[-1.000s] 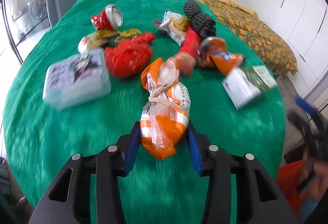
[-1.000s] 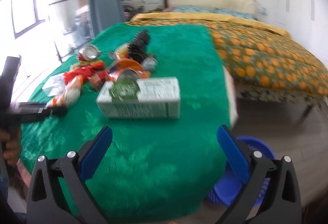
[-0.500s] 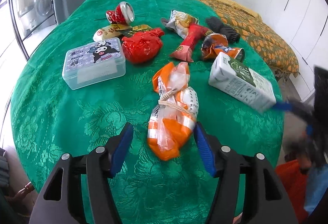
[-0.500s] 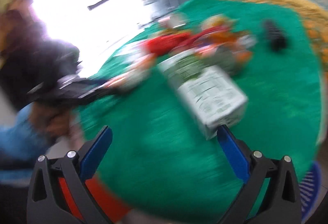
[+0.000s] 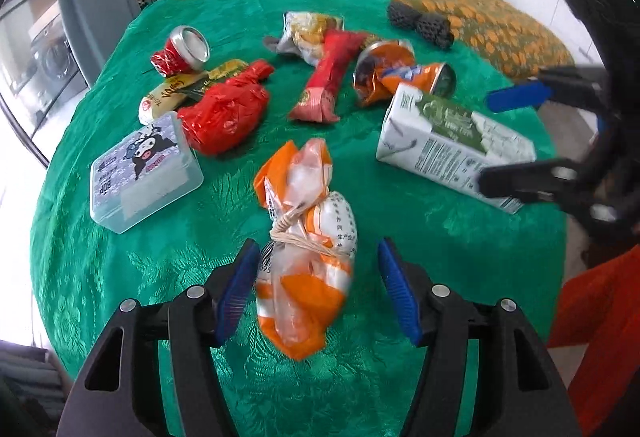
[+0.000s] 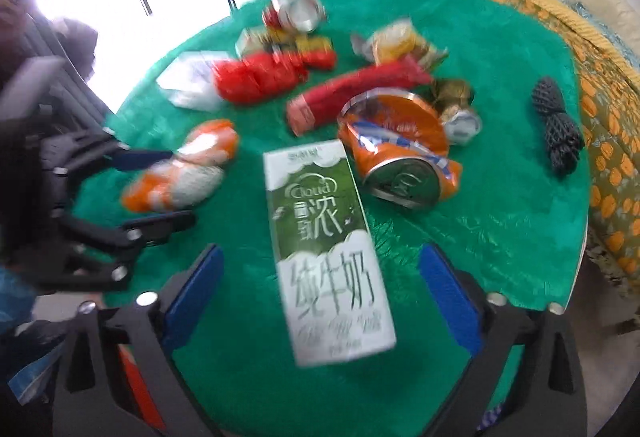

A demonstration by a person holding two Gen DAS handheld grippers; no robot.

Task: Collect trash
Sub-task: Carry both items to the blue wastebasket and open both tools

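nothing looks collected yet; the left gripper [image 5: 316,289] gapes wide around the tied orange-and-white bag [image 5: 306,269] near the green tablecloth's [image 5: 120,277] front edge; the right gripper [image 6: 320,289] straddles the milk carton [image 6: 326,249], jaws wide, ungripped; cans and wrappers remain mid-table.

Surface: round table under a green patterned cloth [image 5: 100,277].
Near edge: tied orange-and-white bag [image 5: 308,257], milk carton [image 5: 448,141].
Left: clear lidded box [image 5: 144,173], red bag [image 5: 228,109].
Far side: crushed cans [image 5: 400,73], wrappers [image 5: 308,33], black netting [image 5: 420,23].
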